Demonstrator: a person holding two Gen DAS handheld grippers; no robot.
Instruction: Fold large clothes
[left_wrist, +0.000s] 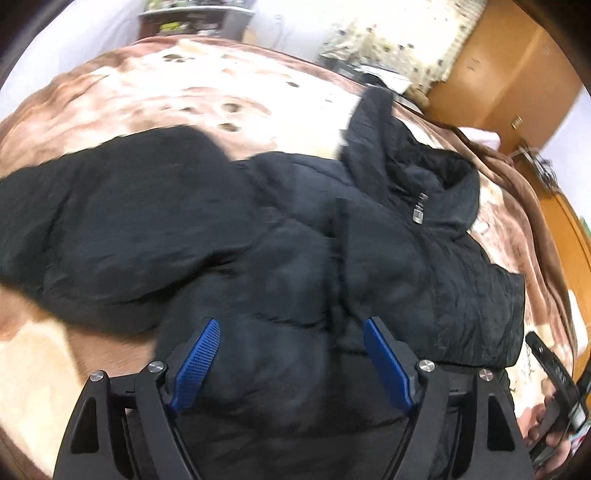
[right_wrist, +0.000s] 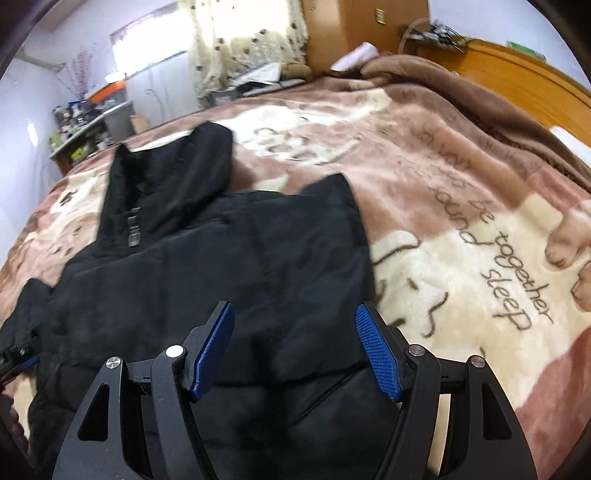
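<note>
Black puffy quilted jacket (right_wrist: 207, 266) spread mid-frame on brown-and-cream plush blanket (right_wrist: 443, 206), open bed right, left tongs (left_wrist: 291, 328) and right tongs (right_wrist: 295, 314) both apart, empty, above it.

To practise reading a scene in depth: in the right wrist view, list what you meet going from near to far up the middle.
Right gripper → black jacket → bed blanket → curtain.

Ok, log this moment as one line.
left claw: open, empty | right claw: open, empty | black jacket: flat on blanket, sleeve across front
</note>
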